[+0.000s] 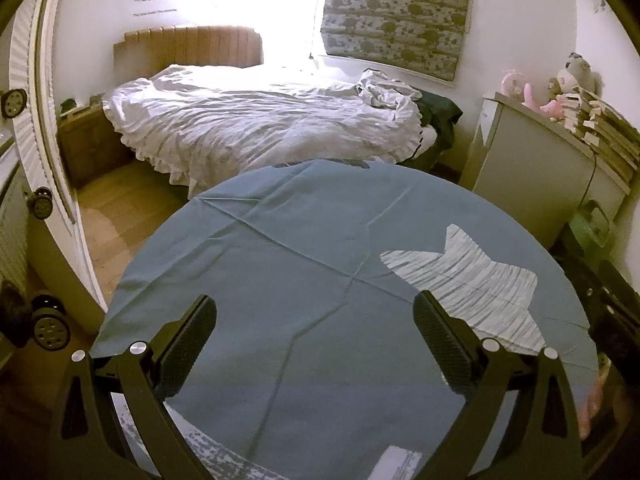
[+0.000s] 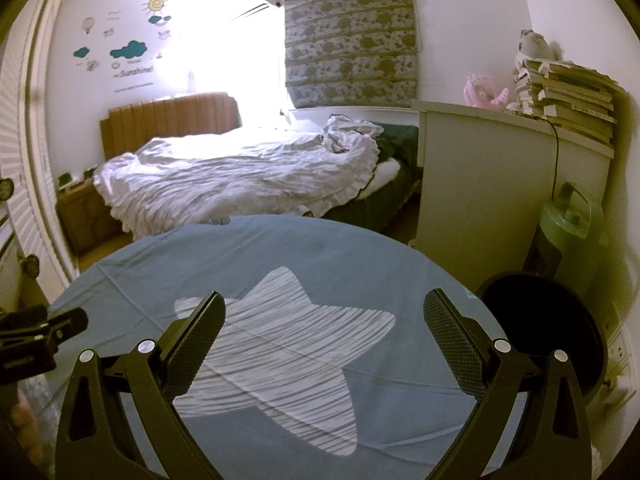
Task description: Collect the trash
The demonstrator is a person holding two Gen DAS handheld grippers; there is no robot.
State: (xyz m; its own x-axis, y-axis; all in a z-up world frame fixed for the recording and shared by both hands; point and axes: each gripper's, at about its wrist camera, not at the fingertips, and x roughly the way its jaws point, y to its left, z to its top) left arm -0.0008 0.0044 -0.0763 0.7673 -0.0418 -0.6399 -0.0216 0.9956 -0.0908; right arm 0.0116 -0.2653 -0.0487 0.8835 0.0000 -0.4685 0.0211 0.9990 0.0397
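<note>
Left gripper: held wide open, nothing in it.
Right gripper: held wide open too.
Trash: none is seen on the blue cloth.
Black bin: beside the table.
Handling: cannot be judged.

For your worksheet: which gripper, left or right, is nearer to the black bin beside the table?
Right. The right gripper hangs open over the table's star print, with the black bin just off its right side. The left gripper is open over the cloth further left, away from the bin.
</note>
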